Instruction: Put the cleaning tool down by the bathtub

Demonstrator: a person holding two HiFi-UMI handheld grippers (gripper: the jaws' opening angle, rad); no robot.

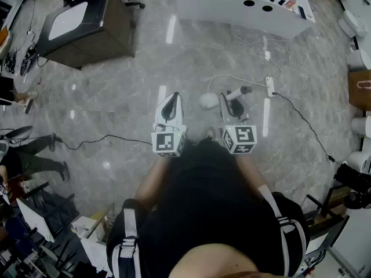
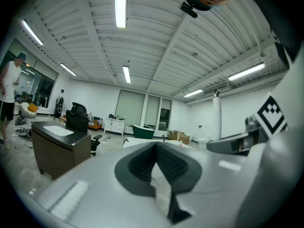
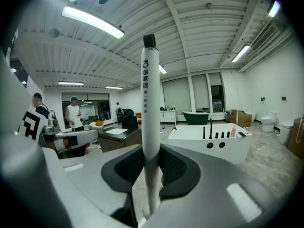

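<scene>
Right hand-held gripper [image 3: 151,156] has its jaws partly apart, pads pressed on the tool [image 3: 150,99], which it grips low on the white handle. In the right gripper view the handle stands upright across the jaws, black tip at the top. From the head view the tool [image 1: 239,92] runs slantwise ahead of this gripper [image 1: 233,111]. Its round white head [image 1: 209,101] sits toward my left side and its grey end points right and forward.

Left hand-held gripper [image 2: 156,148] has its jaw tips meeting with nothing between them. It hangs level with the right, just beside the tool head, doing no work [image 1: 171,106].

Floor [image 1: 145,68] ahead is polished stone. A power strip [image 1: 269,86] and its cord [image 1: 237,76] lie near, just forward of the tool.

Bathtub [image 1: 232,10] lies straight ahead and a little right, well apart from both grippers. Right gripper view has it [image 3: 199,151] right of the handle, black fittings along the rim. A darker tub [image 3: 195,117] stands farther back.

Judgement: the tool is carried, not yet by the bathtub. The right side is nearer the bathtub and does the set-down. Approach forward-right and mind the cord. The long handle needs tipping to lie along the bathtub wall.
</scene>
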